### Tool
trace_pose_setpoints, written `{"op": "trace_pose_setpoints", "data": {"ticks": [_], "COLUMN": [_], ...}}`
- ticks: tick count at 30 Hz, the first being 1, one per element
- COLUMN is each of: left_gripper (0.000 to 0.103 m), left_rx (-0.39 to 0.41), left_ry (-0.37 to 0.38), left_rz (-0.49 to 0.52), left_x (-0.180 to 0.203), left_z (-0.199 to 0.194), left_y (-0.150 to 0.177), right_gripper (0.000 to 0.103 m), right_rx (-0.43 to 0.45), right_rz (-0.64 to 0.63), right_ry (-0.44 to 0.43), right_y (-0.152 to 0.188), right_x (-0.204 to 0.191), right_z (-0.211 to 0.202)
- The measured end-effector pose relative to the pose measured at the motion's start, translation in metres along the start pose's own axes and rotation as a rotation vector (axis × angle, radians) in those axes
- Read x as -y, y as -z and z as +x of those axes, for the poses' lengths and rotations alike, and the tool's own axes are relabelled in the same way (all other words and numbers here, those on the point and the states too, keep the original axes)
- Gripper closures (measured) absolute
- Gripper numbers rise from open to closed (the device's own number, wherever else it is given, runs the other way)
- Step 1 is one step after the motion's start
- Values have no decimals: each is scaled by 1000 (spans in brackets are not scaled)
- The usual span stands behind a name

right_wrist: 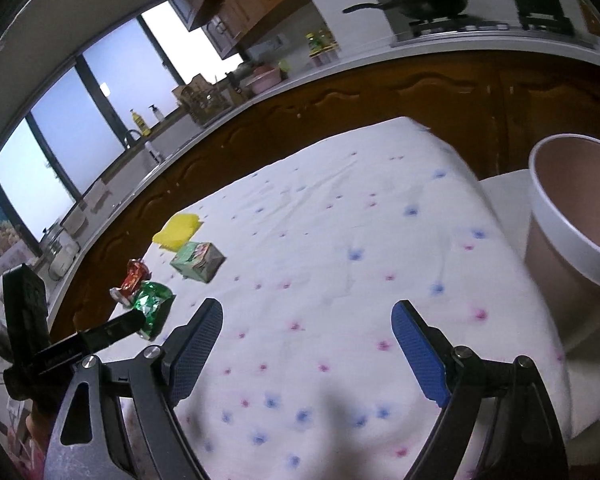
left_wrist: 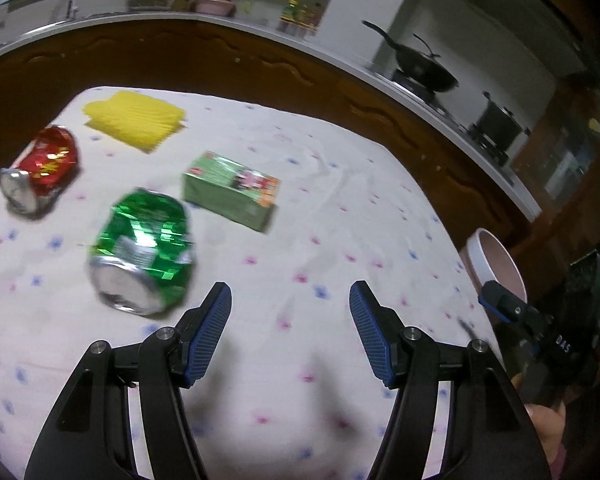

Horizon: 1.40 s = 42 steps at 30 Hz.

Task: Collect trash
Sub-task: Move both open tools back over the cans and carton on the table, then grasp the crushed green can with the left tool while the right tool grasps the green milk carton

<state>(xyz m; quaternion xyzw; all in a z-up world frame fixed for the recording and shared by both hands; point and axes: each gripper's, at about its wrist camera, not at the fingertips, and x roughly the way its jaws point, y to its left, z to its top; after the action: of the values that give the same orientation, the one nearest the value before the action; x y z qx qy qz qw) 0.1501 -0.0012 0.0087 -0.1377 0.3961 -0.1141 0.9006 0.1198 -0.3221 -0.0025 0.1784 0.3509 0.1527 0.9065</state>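
Green can (left_wrist: 142, 256) beside wide-open, empty left tool (left_wrist: 290, 312)

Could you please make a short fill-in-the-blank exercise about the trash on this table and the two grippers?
1. The crushed can nearest the left gripper is ____ in colour.
2. Between the pads of the right gripper there is ____.
3. The small carton lies between the green can and the ____ sponge-like pad.
4. The tall paper tub stands at the table's edge with its mouth ____.

Missing words: green; nothing; yellow; open
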Motion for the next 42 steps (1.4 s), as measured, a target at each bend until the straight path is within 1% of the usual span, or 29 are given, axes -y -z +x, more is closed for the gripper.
{"op": "trace_pose_setpoints", "data": {"ticks": [2,5,7,11,16,22,25,27,28,30,33,36,38,40,42], "left_gripper": [41,41,41,39,39,39,41,46,51,51,51,51,51,51,51], "left_rx": [12,39,50,46,10,-19,-23,-31,-37,-35,-26,-21,-29,-34,-35], "left_ry": [-20,-68,-86,-118,-124,-123,-139,-149,-151,-155,-183,-186,-166,-145,-154], "left_rz": [-21,-80,-126,-191,-254,-295,-276,-252,-236,-196,-89,-13,-10,-37,-64], "left_x": [-12,-35,-50,-72,-90,-97,-96,-96,-96,-96,-93,-94,-100,-108,-114], "left_z": [-5,-15,-22,-24,-17,-5,2,7,10,14,24,31,32,27,23], "left_y": [-1,-2,-1,1,1,-3,-6,-9,-11,-17,-29,-39,-44,-46,-44], "right_gripper": [15,15,15,15,15,15,15,15,15,15,15,15,15,15,15], "right_rx": [-9,-21,-33,-45,-76,-106,-116,-125,-132,-149,-184,-210,-223,-232,-240], "right_rz": [-17,-46,-72,-132,-211,-273,-323,-357,-378,-419,-480,-522,-536,-549,-554], "right_ry": [-11,-30,-44,-69,-102,-124,-144,-148,-154,-168,-185,-198,-196,-187,-193], "right_y": [-2,-5,-8,-12,-18,-27,-32,-35,-37,-40,-41,-41,-41,-42,-44], "right_x": [-8,-20,-30,-49,-71,-90,-102,-109,-114,-123,-135,-143,-144,-144,-143], "right_z": [6,15,23,36,58,85,101,111,117,130,149,166,176,185,190]}}
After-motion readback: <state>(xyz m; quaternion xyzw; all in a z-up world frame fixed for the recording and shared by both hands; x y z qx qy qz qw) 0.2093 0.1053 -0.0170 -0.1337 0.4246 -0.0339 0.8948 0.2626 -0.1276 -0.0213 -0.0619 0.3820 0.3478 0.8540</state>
